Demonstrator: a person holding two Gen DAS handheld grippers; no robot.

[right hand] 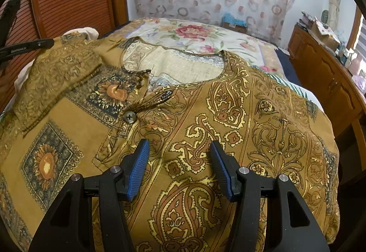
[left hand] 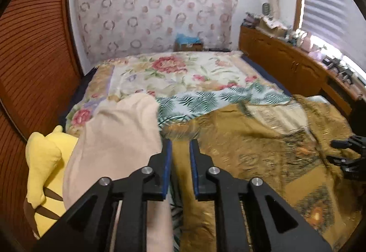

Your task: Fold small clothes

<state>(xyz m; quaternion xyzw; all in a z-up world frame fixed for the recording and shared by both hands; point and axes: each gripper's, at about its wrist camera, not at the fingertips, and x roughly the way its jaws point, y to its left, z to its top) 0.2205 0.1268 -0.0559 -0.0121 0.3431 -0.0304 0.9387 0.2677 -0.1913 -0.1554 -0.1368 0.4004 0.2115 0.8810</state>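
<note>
Right wrist view, nearest: my right hand-held gripper [right hand: 179, 167] hovers with its blue pads spread, nothing between them, over the front of the patterned shirt [right hand: 205, 128].
Shirt: it lies face up on the bed [right hand: 205, 37], neckline away from me, one button [right hand: 129, 117] showing at the placket.
Folded so far: the sleeve [right hand: 57, 78] on the left of this view lies turned in across the chest; I judge that to be the first fold.
Left to do: the other side is unfolded and the body is at full length, so most of the folding remains.
Left wrist view, nearest: my left hand-held gripper [left hand: 180, 167] has a narrow gap, pinching nothing, with a beige cloth [left hand: 114, 137] beside it.
Farther: a yellow plush toy [left hand: 43, 160], then the floral bedspread [left hand: 173, 73].
</note>
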